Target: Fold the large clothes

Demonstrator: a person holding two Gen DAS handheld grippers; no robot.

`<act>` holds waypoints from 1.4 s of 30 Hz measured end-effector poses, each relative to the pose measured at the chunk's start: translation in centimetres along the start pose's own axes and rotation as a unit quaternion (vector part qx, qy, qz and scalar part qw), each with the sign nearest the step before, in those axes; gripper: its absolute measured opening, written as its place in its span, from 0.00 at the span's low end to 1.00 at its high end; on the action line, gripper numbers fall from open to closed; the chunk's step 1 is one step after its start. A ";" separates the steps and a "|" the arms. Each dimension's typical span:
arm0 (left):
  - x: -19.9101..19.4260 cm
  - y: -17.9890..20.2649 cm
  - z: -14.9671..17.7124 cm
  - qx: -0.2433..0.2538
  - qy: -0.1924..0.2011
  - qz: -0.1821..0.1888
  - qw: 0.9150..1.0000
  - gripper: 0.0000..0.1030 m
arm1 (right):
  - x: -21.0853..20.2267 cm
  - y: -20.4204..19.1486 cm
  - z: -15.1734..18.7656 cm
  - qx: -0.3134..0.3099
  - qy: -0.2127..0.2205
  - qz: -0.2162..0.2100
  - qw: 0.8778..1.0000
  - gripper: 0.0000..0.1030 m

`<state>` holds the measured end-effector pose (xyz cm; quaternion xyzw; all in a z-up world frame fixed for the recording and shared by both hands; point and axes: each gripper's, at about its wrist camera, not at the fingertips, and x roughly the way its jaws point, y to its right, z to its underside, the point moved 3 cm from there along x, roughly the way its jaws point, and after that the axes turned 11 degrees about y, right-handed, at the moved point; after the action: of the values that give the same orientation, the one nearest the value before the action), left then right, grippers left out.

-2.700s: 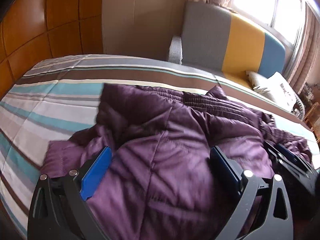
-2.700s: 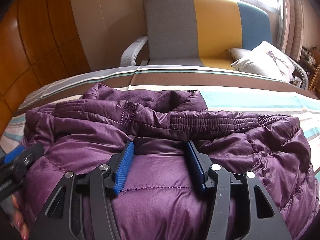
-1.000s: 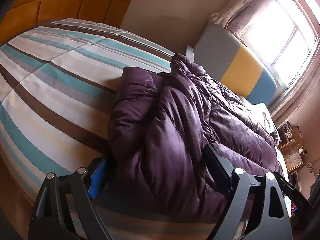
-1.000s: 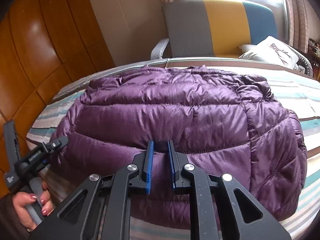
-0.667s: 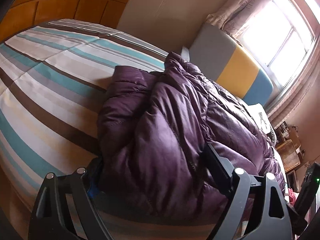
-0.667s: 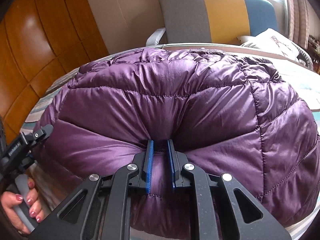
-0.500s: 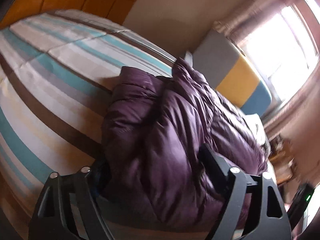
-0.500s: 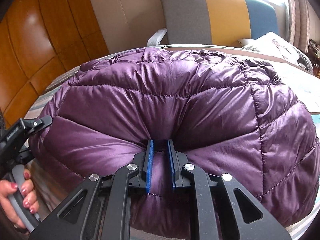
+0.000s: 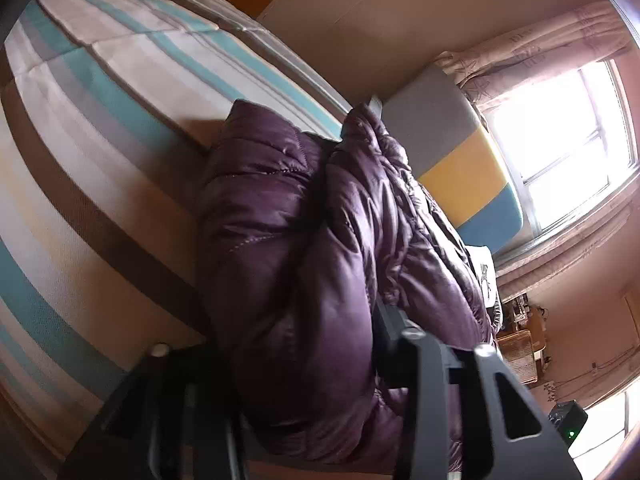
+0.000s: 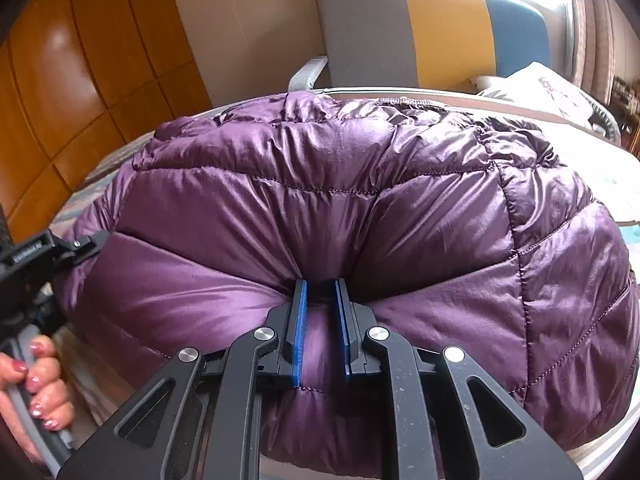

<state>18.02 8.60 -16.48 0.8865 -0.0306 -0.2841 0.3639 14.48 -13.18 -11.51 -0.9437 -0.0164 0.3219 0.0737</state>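
In the left wrist view, a purple down jacket (image 9: pixel 320 260) lies bunched on a bed with a striped cover (image 9: pixel 100 140), near the bed's front edge. The left tongs (image 9: pixel 304 344) are closing, and a thick fold of the jacket's near end sits between their arms, bulging out over them; the pads themselves are hidden by the fabric. Behind the bed stand a grey, yellow and blue sofa (image 9: pixel 452 152) and a bright window (image 9: pixel 560 128).

In the right wrist view, the right tongs (image 10: pixel 321 320) are clamped on a pinch of the jacket's near edge, the blue pads (image 10: pixel 300 328) close together with purple fabric squeezed between them and puffing up on both sides. At the left edge, a hand (image 10: pixel 40 384) grips the handle of the other tool, whose black tip touches the jacket's left side. Wooden wall panels (image 10: pixel 80 100) stand behind.
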 end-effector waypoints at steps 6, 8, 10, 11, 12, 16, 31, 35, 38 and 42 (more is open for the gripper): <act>-2.8 4.4 -0.6 0.085 0.067 0.026 0.994 0.22 | 0.1 -0.2 0.2 -0.001 0.006 0.009 1.000 0.14; -3.6 5.8 -0.4 0.131 0.092 0.031 0.987 0.22 | 0.1 -0.2 0.1 0.000 0.007 0.009 1.000 0.14; -3.9 6.7 -0.3 0.150 0.098 0.037 0.983 0.22 | 0.0 0.0 0.1 0.004 0.009 0.007 1.000 0.14; -4.1 7.1 -0.4 0.152 0.102 0.041 0.982 0.22 | 0.0 0.1 0.1 0.008 0.010 0.005 1.000 0.14; -4.2 7.4 -0.7 0.154 0.105 0.043 0.982 0.22 | -0.2 0.2 0.2 0.010 0.011 0.004 1.000 0.14; -5.4 8.2 -1.4 0.176 0.122 0.050 0.976 0.22 | -1.1 1.2 -0.1 0.050 0.017 -0.013 0.999 0.14; -7.1 11.9 -0.7 0.229 0.155 0.043 0.960 0.22 | -2.3 2.6 -1.6 0.090 0.082 -0.039 0.992 0.14; -6.9 12.2 -0.4 0.227 0.147 0.040 0.962 0.22 | 0.1 1.7 -0.4 0.058 0.063 -0.016 0.996 0.14; -7.1 13.2 0.2 0.236 0.149 0.048 0.959 0.22 | 0.5 1.2 -0.4 0.044 0.049 0.000 0.998 0.14; -7.8 15.4 0.9 0.257 0.159 0.070 0.951 0.23 | 0.1 1.3 -1.0 0.044 0.049 -0.005 0.998 0.14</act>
<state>13.31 -1.25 -3.03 0.9794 -0.1061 -0.0956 0.1425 15.11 -14.59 -10.96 -0.9542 -0.0036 0.2750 0.1178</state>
